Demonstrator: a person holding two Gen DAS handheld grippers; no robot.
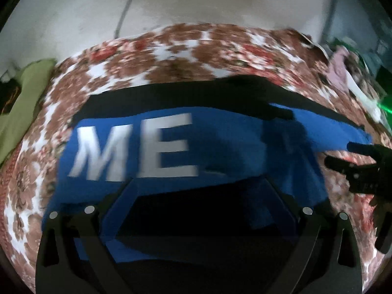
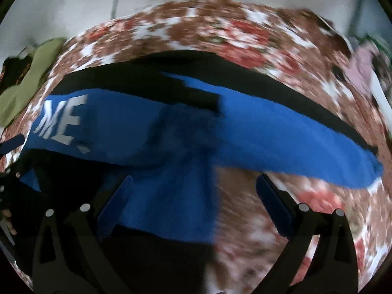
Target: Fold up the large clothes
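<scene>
1. Plainly, the blue and black garment (image 1: 220,142) lies across the floral bedspread (image 1: 171,56), partly folded, its white lettering (image 1: 132,147) facing up; one blue sleeve (image 2: 294,144) runs out towards the right-hand side of the bed.
2. Left gripper (image 1: 198,205) hangs over the near hem, jaws spread wide and holding nothing; right gripper (image 2: 193,196) is likewise wide and bare above the garment's right edge, half over cloth, half over bedspread.
3. Risk, as I judge it: both views are blurred with motion, so a hasty pinch could catch the bedspread along with the fleece, or take only one layer and drag the fold askew.
4. Room: open bedspread lies beyond the garment; a green cloth (image 1: 24,98) crowds the left edge and a pile of clothes (image 1: 343,73) the far right.
</scene>
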